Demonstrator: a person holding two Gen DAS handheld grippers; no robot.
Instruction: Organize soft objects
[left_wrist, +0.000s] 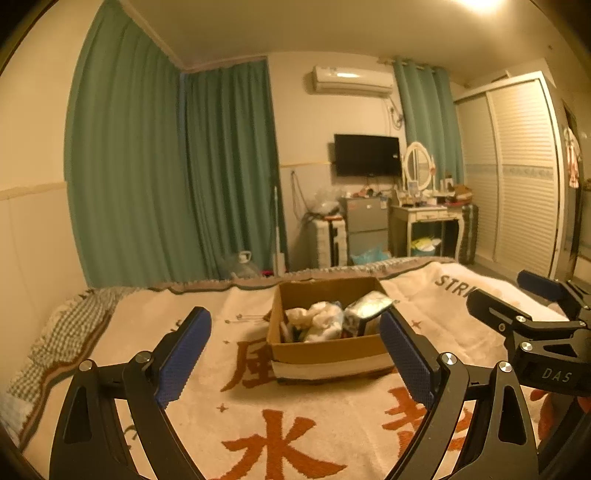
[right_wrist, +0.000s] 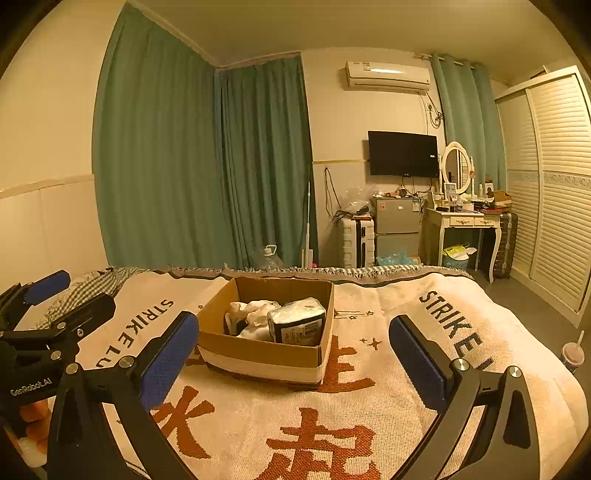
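An open cardboard box (left_wrist: 328, 352) sits on the bed, also in the right wrist view (right_wrist: 258, 356). It holds crumpled white soft items (left_wrist: 317, 317) (right_wrist: 255, 314) and a plastic-wrapped pack (left_wrist: 365, 308) (right_wrist: 297, 321). My left gripper (left_wrist: 295, 354) is open and empty, held above the blanket just short of the box. My right gripper (right_wrist: 293, 362) is open and empty, also short of the box. The right gripper shows at the right of the left wrist view (left_wrist: 517, 302), and the left gripper at the left of the right wrist view (right_wrist: 59, 299).
The bed is covered by a cream blanket (right_wrist: 351, 413) with orange characters and black lettering. A checked cloth (left_wrist: 62, 336) lies at the bed's left edge. A cup with a straw (right_wrist: 572, 356) stands on the floor at the right. Furniture lines the far wall.
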